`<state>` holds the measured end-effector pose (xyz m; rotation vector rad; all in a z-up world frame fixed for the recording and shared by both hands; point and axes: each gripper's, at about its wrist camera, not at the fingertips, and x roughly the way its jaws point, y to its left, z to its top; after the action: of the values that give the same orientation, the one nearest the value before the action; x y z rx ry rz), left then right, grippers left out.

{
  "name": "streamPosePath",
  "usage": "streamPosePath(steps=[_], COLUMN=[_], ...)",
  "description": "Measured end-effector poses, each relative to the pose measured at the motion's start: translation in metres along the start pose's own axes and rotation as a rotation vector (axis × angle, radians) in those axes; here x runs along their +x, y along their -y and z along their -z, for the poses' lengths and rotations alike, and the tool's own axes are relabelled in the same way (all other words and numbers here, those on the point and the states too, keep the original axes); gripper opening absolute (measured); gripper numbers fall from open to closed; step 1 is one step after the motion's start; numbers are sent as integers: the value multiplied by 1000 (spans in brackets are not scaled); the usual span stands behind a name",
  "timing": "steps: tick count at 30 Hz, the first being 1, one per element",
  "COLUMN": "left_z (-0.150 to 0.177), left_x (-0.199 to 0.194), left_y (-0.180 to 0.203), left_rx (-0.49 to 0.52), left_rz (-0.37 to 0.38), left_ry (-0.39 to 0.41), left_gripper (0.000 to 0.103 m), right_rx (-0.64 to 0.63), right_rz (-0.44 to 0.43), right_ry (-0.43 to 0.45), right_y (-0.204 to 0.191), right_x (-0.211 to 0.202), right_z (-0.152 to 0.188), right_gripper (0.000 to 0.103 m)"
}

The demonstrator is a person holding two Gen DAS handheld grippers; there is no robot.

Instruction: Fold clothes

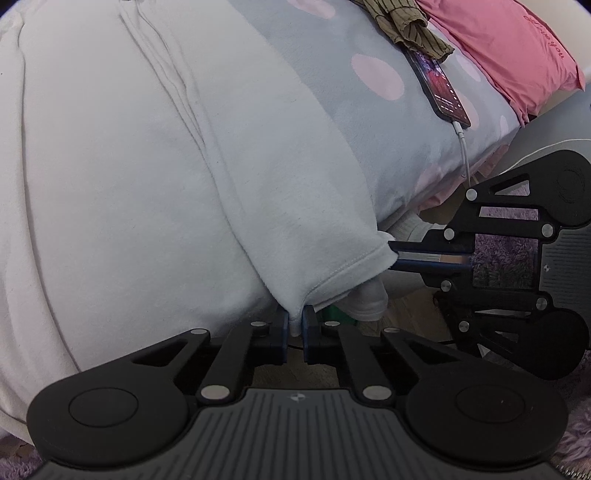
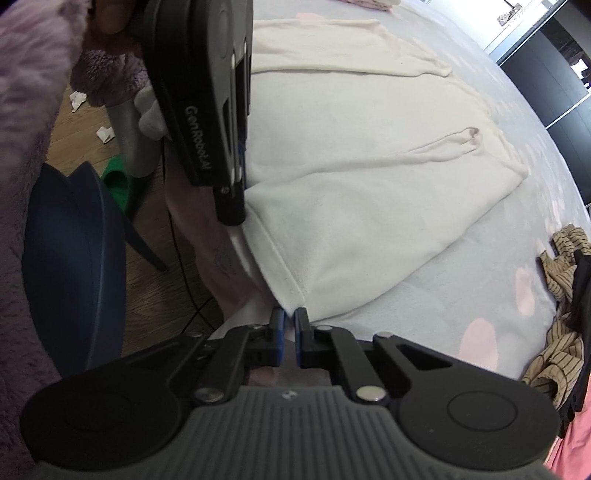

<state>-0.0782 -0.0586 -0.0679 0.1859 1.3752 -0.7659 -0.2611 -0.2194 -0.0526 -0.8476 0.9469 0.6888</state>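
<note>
1. A cream fleece garment [image 1: 129, 184] lies spread across a bed [image 1: 295, 110] covered in grey bedding with pink spots. Its hem hangs at the near edge of the bed, and its sleeves lie folded in on the far side.

2. The left tongs [image 1: 294, 325] are clamped on one corner of the hem. The right tongs [image 2: 289, 325] are clamped on the other corner, so the hem edge runs taut between the two.

3. Judged from this, the step in hand is lifting the hem to fold it over the body of the garment.

4. Risk: each grip holds only a thin bit of corner fabric. Thick fleece could slip free if the hem is pulled hard or unevenly.

5. Risk: if one corner rises faster than the other, the fold would probably land crooked, and the sleeves could drag out of place.

6. Nearby, on the right side of the bed, a phone [image 1: 439, 86] lies with a white charging cable [image 1: 464, 155] running off the edge. A striped olive garment [image 1: 406, 27] lies touching the phone, and a pink pillow [image 1: 517, 51] sits beyond it.

7. These lie near the garment, and a wide sweep to the right could catch the cable.

8. Beside the bed on the wooden floor are a blue chair [image 2: 74, 258] and scraps of paper [image 2: 105, 133].
</note>
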Motion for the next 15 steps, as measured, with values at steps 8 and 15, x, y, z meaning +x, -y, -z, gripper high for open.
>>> streamPosePath(steps=[8,15], left_z=[3,4], left_x=[-1,-2], left_y=[-1,1], left_rx=[-7,-2], left_rz=[-9,-10], left_ry=[2,2], left_gripper=[5,5], right_rx=[7,31], right_rz=[-111,-98], right_ry=[-68,-62], right_y=[-6,-10], right_x=[3,-1], right_z=[0,7], right_gripper=[0,2])
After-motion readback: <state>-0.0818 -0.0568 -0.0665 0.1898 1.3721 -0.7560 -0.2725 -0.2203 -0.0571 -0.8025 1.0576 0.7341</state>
